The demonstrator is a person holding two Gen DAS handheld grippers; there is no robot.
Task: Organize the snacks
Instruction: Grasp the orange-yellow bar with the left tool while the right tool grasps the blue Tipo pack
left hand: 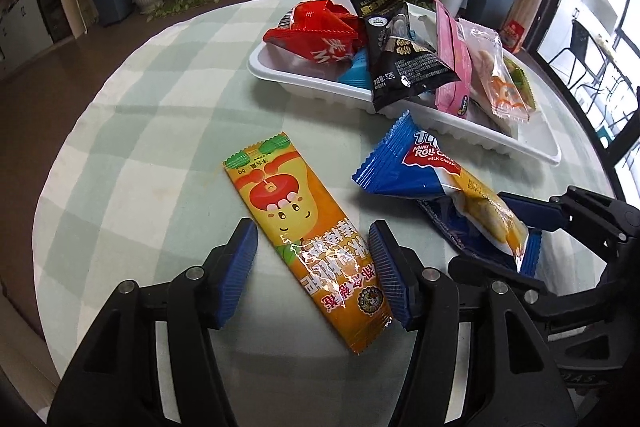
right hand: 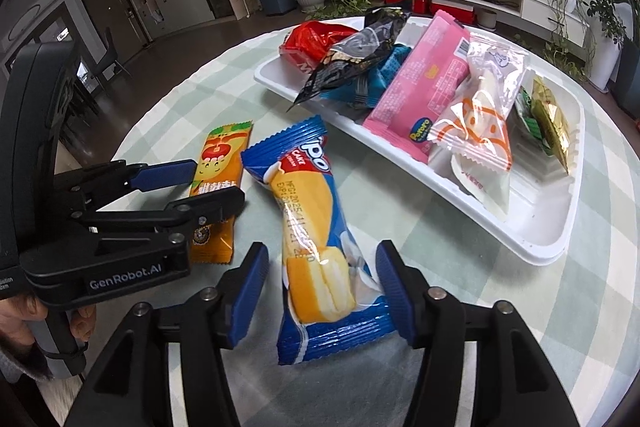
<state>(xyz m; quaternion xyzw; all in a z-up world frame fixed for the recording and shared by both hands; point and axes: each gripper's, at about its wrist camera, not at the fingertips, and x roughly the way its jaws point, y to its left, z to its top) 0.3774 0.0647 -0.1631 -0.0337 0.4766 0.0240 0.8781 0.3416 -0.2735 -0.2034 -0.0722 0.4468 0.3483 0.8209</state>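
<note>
- My left tool (left hand: pixel 314 273) points down at the desk. Its two blue pads stand apart, one on each side of the long orange snack packet with a cartoon face (left hand: pixel 304 239). The pads are not squeezing the packet. It lies flat on the desk.
- My right tool (right hand: pixel 322 293) is open too. The blue roll cake packet with a yellow cake showing through (right hand: pixel 316 243) lies between its pads. The right-hand pad looks to be at the packet's edge, the left-hand one is clear of it, and I have no hold on it.
- The two packets lie side by side, close together, with the orange one to the left.
- A hand (right hand: pixel 24 315) holds the left tool's grip.
- Behind the packets sits the white plastic tray (right hand: pixel 552 247). It holds a red bag (left hand: pixel 316 31), a black bag (left hand: pixel 400 55), a pink packet (right hand: pixel 424 87), a clear packet with orange print (right hand: pixel 476 127), a small teal packet and a gold wrapped sweet (right hand: pixel 554 123).
- The desk wears a pale green and white checked cloth (left hand: pixel 160 107).
</note>
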